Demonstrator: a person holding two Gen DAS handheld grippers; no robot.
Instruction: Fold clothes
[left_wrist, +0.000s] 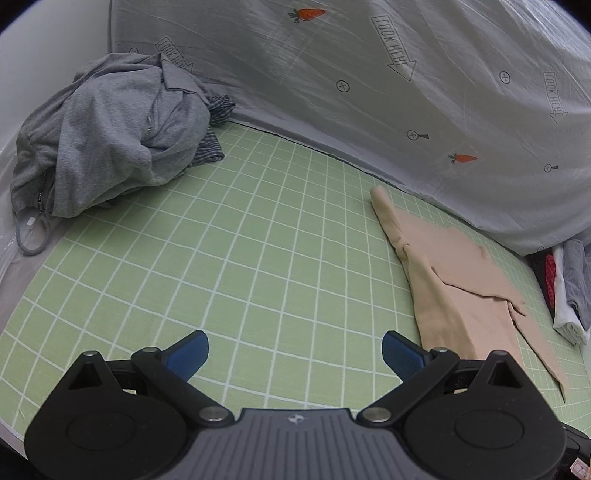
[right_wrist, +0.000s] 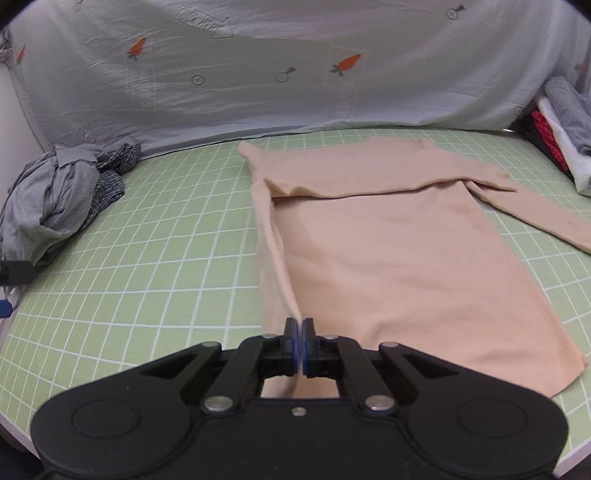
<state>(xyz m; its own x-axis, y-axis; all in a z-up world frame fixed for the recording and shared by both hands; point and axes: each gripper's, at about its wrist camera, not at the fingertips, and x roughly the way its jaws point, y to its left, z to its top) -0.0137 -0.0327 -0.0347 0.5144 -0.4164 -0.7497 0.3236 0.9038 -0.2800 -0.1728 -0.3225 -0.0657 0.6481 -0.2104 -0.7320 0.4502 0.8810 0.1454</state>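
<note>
The right gripper (right_wrist: 299, 338) pinches the near left edge of the beige top (right_wrist: 388, 258), likely to fold that side inward. The left gripper (left_wrist: 295, 354) hovers wide apart and empty over the green mat (left_wrist: 221, 258), left of the garment.

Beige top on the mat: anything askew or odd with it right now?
Yes. The beige top lies unevenly: its left side is bunched into a narrow ridge pinched by the right gripper, and one sleeve trails off diagonally to the right. The left gripper is open over bare mat.
</note>
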